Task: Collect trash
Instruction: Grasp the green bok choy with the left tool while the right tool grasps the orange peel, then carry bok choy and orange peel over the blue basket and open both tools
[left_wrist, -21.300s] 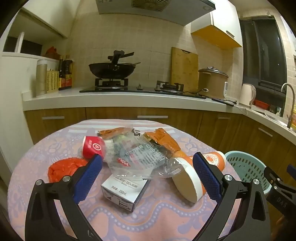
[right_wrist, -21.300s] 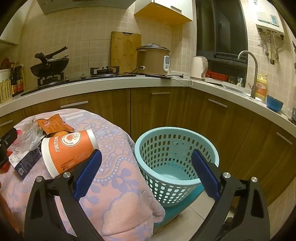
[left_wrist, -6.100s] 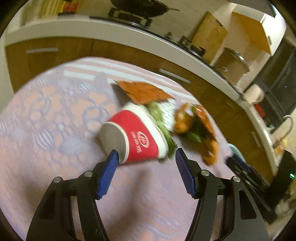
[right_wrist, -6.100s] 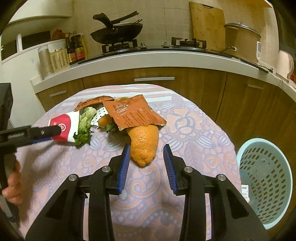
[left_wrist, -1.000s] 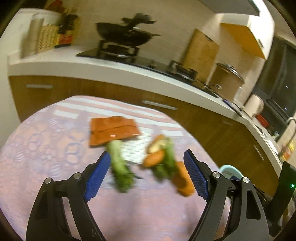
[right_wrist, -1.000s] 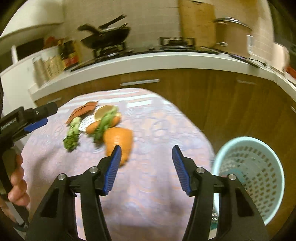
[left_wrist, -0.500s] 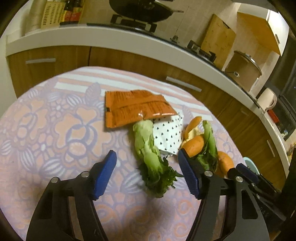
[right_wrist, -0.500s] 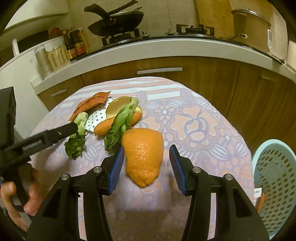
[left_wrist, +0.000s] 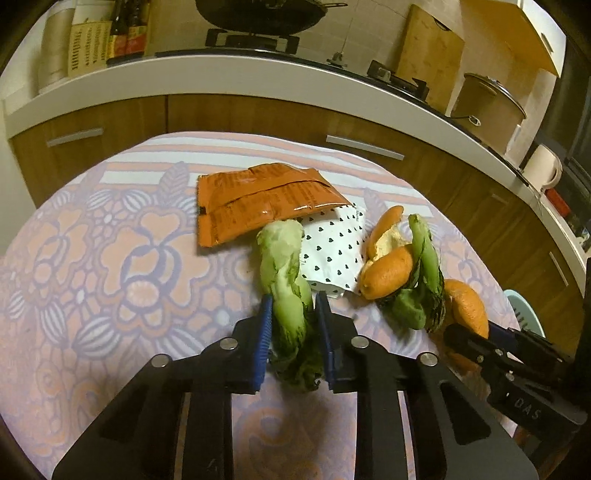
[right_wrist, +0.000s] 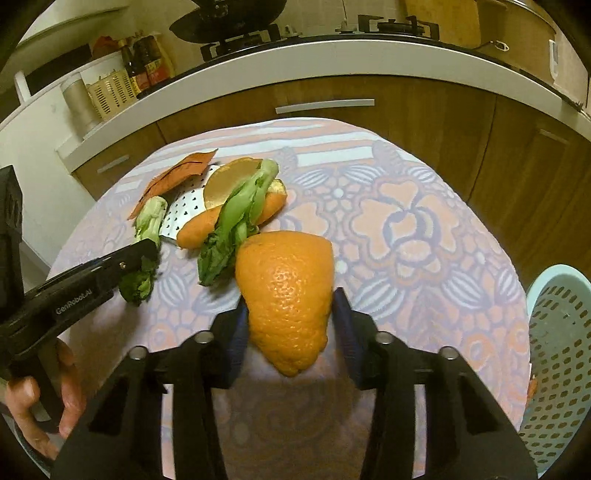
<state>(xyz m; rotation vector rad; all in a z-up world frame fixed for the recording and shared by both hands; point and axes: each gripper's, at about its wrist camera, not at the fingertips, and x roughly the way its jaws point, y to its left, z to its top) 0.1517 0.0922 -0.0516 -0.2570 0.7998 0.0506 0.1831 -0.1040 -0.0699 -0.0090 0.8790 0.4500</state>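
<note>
A limp green leafy vegetable stalk (left_wrist: 286, 295) lies on the round table with the floral lilac-and-peach cloth (left_wrist: 110, 266), pale stem end pointing to 12 o'clock in the left wrist view. The left gripper (left_wrist: 293, 332) has its blue-padded fingers closed against both sides of the stalk's leafy half. At 1 o'clock from the stalk, touching its stem, sits a white paper wrapper dotted with small black hearts (left_wrist: 334, 251); a flat orange foil snack packet (left_wrist: 258, 201) overlaps the wrapper's far edge at 11 o'clock.

To 3 o'clock of the wrapper, curled strips of orange peel (left_wrist: 388, 266) lie tangled with a second green leafy stalk (left_wrist: 421, 280).

In the right wrist view a large dimpled piece of orange citrus peel (right_wrist: 288, 295) rests on the cloth just at 5 o'clock of that second stalk (right_wrist: 236, 221). The right gripper (right_wrist: 290, 321) straddles it, blue pads pressed to either flank of the peel. At 3 o'clock, past the table's edge and lower, stands a pale turquoise perforated plastic basket (right_wrist: 557, 347). At 8 o'clock a bare hand (right_wrist: 44, 398) grips the left tool's black handle.
</note>
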